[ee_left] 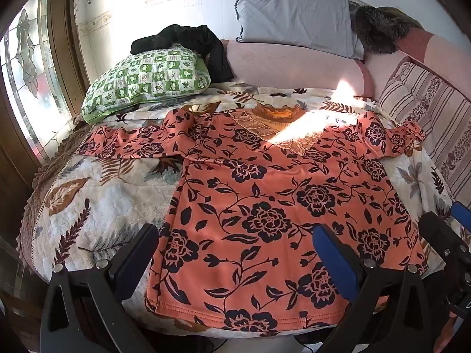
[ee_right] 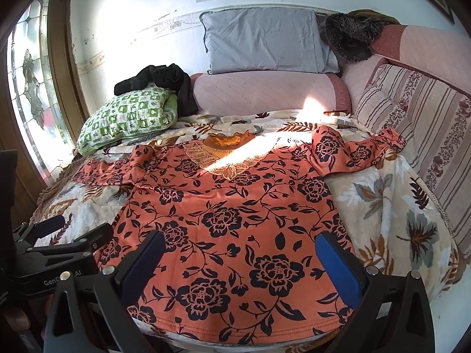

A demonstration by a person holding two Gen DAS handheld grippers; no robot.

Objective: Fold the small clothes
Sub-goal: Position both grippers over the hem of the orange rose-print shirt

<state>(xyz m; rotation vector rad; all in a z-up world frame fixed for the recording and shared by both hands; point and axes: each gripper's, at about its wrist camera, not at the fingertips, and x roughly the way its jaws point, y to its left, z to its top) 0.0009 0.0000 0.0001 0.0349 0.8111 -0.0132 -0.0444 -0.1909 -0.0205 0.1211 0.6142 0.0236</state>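
Both claws, left (ee_left: 235,244) & right (ee_right: 240,251), wide apart over floral top (ee_left: 279,206) hem.

Orange floral top (ee_left: 265,206) spread flat on leaf-print blanket (ee_left: 97,206), sleeves out, left gripper (ee_left: 235,247) hovering wide-jawed over its hem; green checked pillow (ee_left: 147,82) behind.
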